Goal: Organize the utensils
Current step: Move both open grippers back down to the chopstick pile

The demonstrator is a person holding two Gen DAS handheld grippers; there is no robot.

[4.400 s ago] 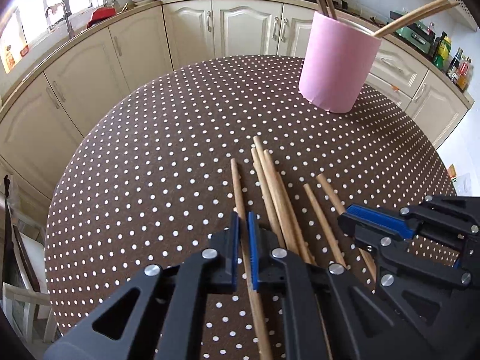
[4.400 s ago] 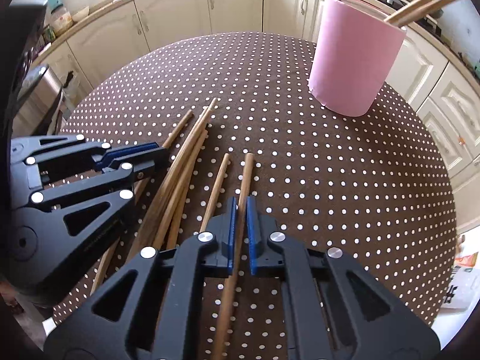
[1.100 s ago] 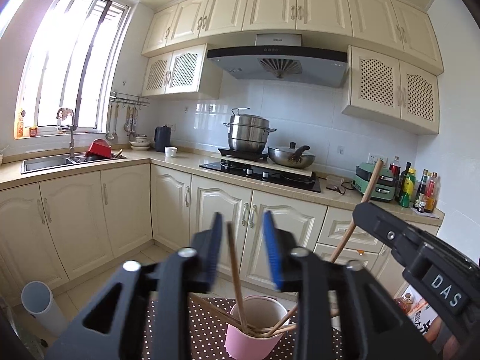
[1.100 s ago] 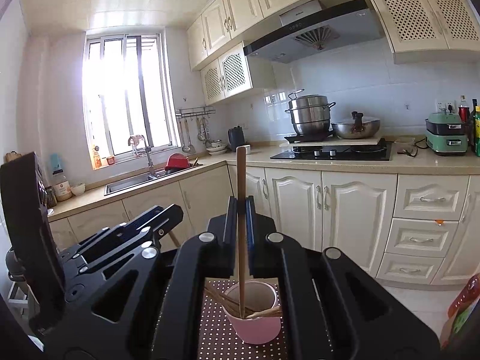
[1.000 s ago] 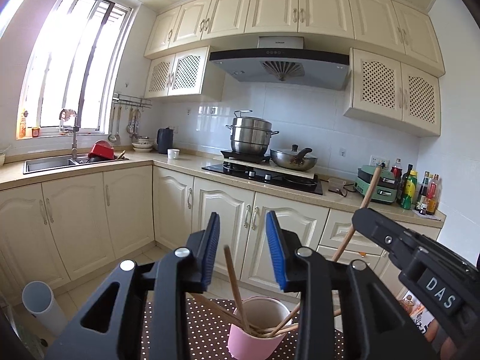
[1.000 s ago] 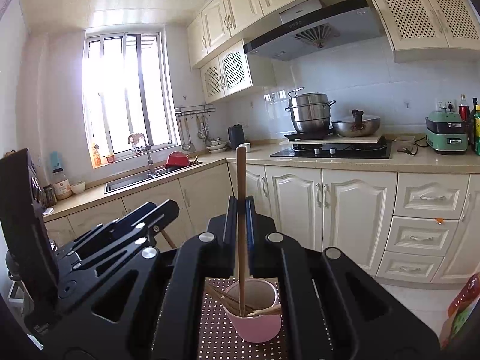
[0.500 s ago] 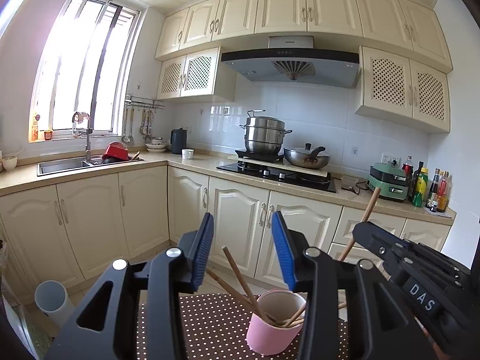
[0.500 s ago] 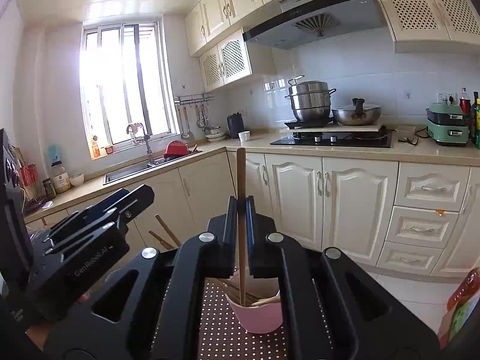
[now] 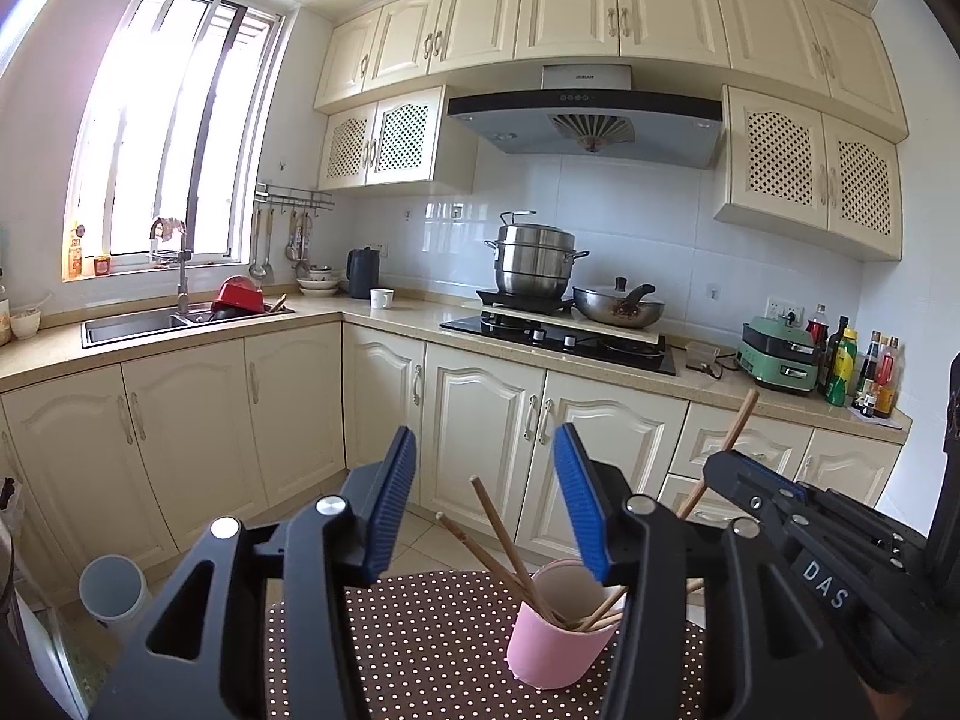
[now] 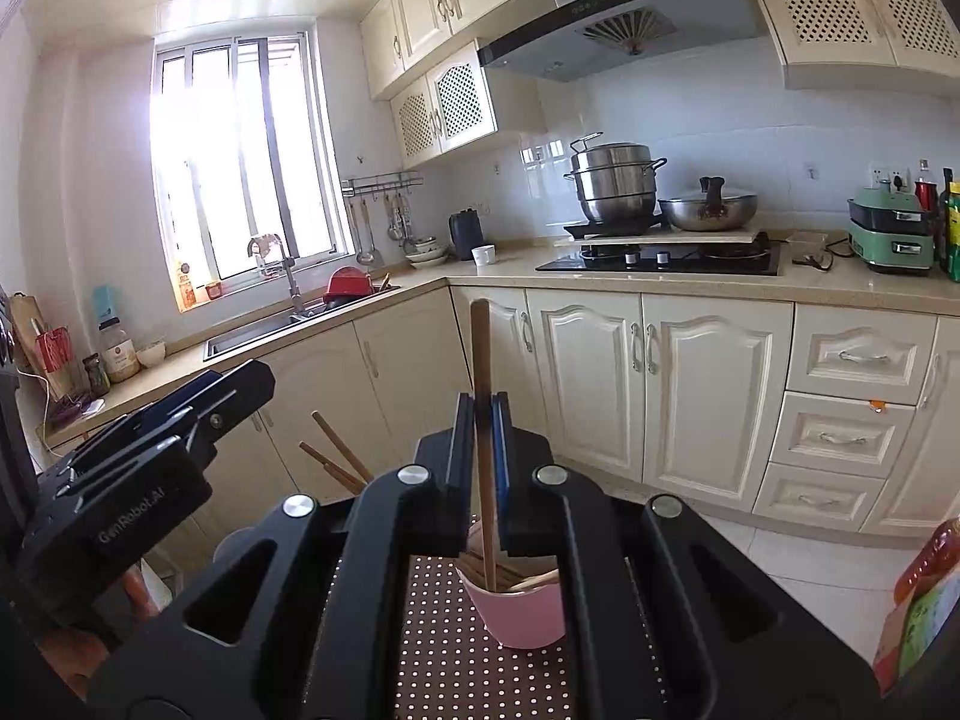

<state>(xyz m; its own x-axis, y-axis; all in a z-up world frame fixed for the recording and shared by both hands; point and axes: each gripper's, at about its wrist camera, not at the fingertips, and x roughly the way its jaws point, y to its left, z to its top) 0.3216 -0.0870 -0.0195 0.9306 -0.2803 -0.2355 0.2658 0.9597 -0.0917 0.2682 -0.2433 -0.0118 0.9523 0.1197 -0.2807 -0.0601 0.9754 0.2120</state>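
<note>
A pink cup stands on the brown polka-dot table and holds several wooden chopsticks. My left gripper is open and empty, raised above the cup and a little to its left. My right gripper is shut on a wooden chopstick, held upright with its lower end inside the pink cup. The right gripper also shows at the right of the left wrist view, and the left gripper at the left of the right wrist view.
Cream kitchen cabinets run behind the table. A hob carries a steel pot and a pan. A sink lies under the window at left. A grey bin stands on the floor at left.
My left gripper has let go of its chopstick, which now rests in the cup, and has opened wider and drifted left. My right gripper still holds its chopstick upright, lowered into the cup.
</note>
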